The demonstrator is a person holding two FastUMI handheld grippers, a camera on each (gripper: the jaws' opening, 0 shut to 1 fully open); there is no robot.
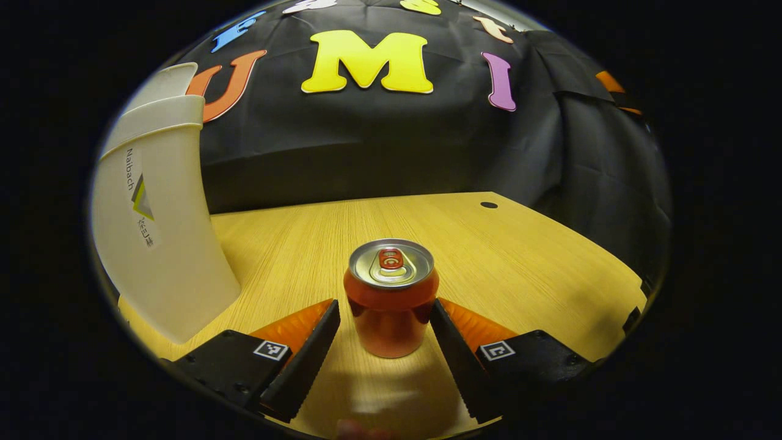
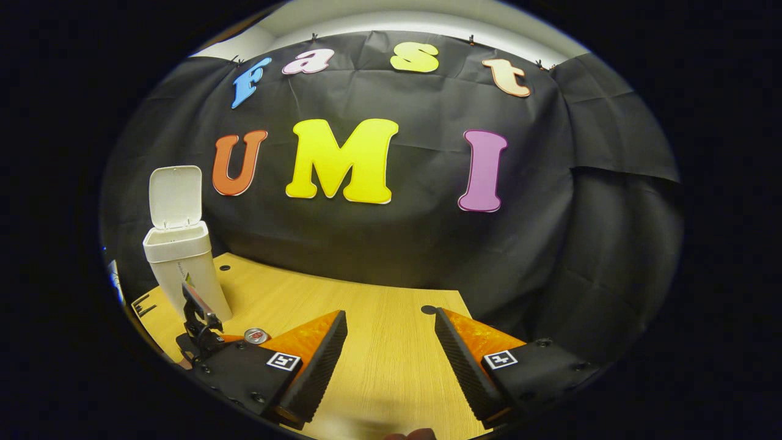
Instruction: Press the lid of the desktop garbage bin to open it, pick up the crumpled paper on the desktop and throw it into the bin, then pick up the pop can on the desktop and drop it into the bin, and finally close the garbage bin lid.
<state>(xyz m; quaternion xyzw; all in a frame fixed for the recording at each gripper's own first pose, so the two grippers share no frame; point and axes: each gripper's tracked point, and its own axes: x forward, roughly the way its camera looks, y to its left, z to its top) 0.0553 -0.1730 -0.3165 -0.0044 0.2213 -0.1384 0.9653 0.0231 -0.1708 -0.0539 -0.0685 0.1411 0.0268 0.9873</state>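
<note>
Pop can [image 1: 391,297] stands upright on the wooden desktop [image 1: 519,256], pull tab facing up. It sits between the two fingers of the left gripper [image 1: 386,318], which is spread wide; small gaps show on both sides, so neither finger presses the can. Garbage bin [image 1: 160,226] stands to the left of the can, near it, on the same desktop.

In the right gripper view the bin [image 2: 182,263] is at far left with its lid [image 2: 176,197] raised upright, mouth uncovered. The can's top [image 2: 256,335] shows just right of the bin's base, the left gripper [image 2: 198,318] next to it. Right gripper [image 2: 391,339] hangs over bare desktop [image 2: 385,342], jaws apart, holding nothing, well apart from the can.
</note>
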